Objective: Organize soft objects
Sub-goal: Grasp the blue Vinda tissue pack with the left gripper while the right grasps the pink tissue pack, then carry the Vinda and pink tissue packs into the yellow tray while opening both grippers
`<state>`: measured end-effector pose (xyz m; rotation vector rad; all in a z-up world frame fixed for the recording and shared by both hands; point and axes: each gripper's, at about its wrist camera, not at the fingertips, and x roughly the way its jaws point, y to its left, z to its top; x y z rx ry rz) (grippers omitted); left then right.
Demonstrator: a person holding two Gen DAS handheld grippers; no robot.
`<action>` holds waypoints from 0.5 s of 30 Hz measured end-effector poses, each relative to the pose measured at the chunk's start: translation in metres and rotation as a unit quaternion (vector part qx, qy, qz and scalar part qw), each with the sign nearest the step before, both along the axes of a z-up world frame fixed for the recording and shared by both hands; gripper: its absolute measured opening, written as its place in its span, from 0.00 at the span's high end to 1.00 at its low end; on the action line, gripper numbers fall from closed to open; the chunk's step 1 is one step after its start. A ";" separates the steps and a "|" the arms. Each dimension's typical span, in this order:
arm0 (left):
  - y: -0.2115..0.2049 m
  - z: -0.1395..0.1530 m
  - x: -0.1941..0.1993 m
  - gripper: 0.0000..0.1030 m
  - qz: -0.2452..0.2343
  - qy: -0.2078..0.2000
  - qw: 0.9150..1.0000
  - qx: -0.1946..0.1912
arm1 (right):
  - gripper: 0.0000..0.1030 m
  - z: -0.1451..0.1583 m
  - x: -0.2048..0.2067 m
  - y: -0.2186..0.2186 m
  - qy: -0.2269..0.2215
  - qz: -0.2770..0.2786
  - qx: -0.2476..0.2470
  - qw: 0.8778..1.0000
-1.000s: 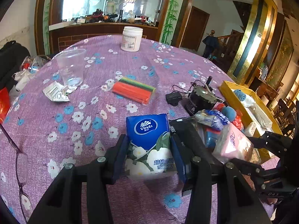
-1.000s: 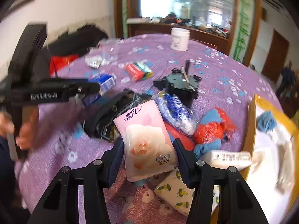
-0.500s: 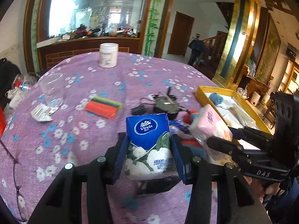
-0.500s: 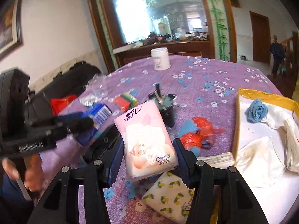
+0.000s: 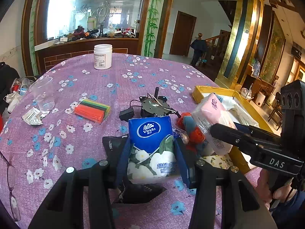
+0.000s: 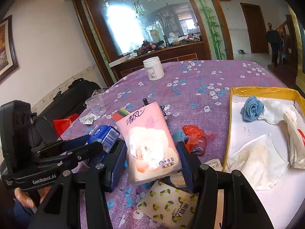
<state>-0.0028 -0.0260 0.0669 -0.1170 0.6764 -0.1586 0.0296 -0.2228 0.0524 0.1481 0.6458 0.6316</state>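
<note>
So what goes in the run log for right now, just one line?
left claw: shut on blue tissue pack | right claw: shut on pink tissue pack | yellow box: holds cloths

Left gripper [image 5: 151, 148]: matte black two-finger frame, blue pads inside the fingers [image 5: 123, 158], round silver screws at the finger joints; its side carries white lettering "GenRobot.AI" below a boxy black camera housing.

Right gripper [image 6: 152, 148]: same black frame, blue pads, silver screws; white "DAS" lettering on its side, with a black housing with three round openings above it.

Hand [image 5: 274, 189] under the right gripper's handle: dark blue sleeve at the wrist.
</note>
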 end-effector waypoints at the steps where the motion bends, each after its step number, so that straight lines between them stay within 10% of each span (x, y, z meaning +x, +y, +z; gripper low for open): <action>1: 0.000 0.001 0.000 0.55 0.001 -0.001 1.000 0.000 | 0.44 0.000 0.001 -0.001 0.001 0.000 0.003 1.000; 15: -0.018 0.010 -0.003 0.55 -0.018 -0.003 1.000 0.006 | 0.44 0.006 0.002 -0.030 0.006 -0.043 0.036 0.998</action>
